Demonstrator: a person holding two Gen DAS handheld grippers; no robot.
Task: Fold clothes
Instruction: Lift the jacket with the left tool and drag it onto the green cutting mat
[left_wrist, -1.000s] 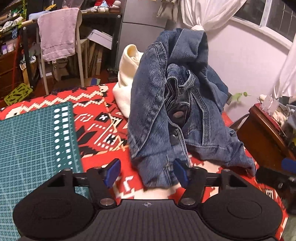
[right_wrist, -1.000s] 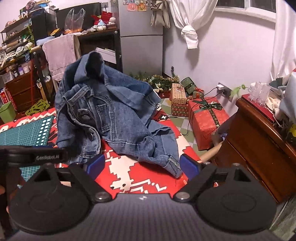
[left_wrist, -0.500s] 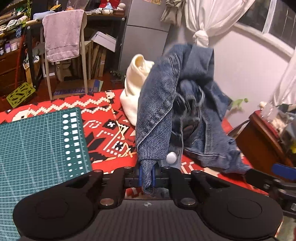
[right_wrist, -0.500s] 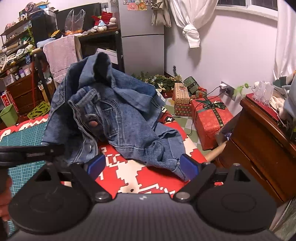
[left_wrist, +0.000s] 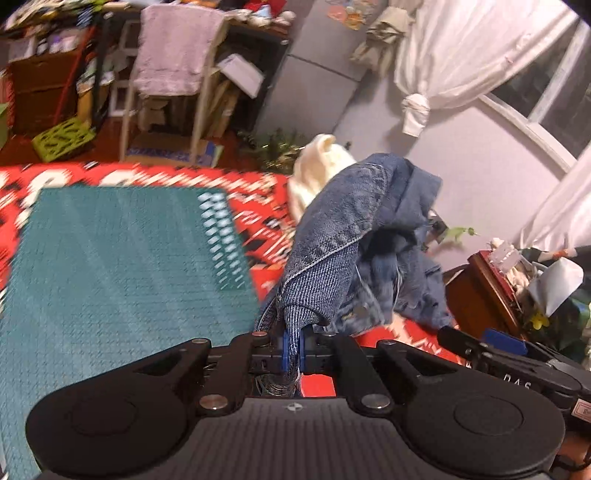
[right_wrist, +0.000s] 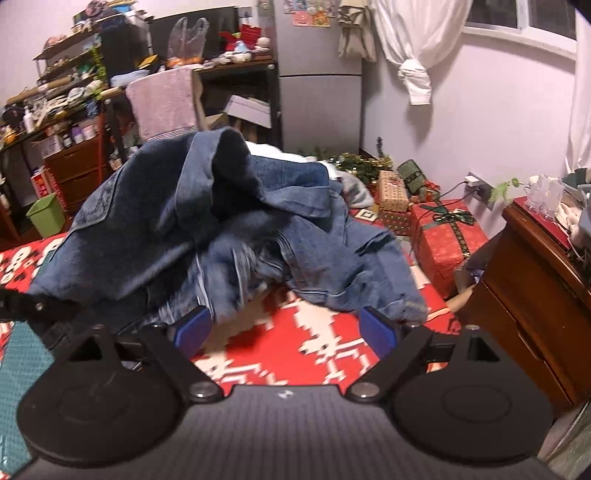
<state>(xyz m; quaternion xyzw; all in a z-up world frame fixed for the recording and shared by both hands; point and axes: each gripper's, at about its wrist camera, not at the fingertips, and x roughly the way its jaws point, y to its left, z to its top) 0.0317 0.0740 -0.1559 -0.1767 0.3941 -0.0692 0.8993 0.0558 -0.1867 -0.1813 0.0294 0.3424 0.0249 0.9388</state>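
Observation:
A crumpled blue denim jacket (left_wrist: 354, 236) is heaped on the red patterned cloth (left_wrist: 266, 236) that covers the table. My left gripper (left_wrist: 293, 350) is shut on a hem of the denim jacket, and the cloth stretches up from its blue pads. In the right wrist view the same denim jacket (right_wrist: 207, 229) sags in a pile just ahead of my right gripper (right_wrist: 286, 332), which stands open above the red patterned cloth (right_wrist: 295, 332), its pads beside the jacket's lower edge. A cream garment (left_wrist: 321, 166) lies behind the jacket.
A green cutting mat (left_wrist: 110, 266) covers the table's left part. A dark wooden cabinet (right_wrist: 535, 280) stands close on the right, wrapped gift boxes (right_wrist: 443, 236) on the floor beyond. A chair with a pink towel (left_wrist: 177, 48) and cluttered shelves stand at the back.
My left gripper closed on the jacket's hem and has pulled it up and toward the left; the view is blurred by motion. The jacket slumped lower. The right gripper stayed open.

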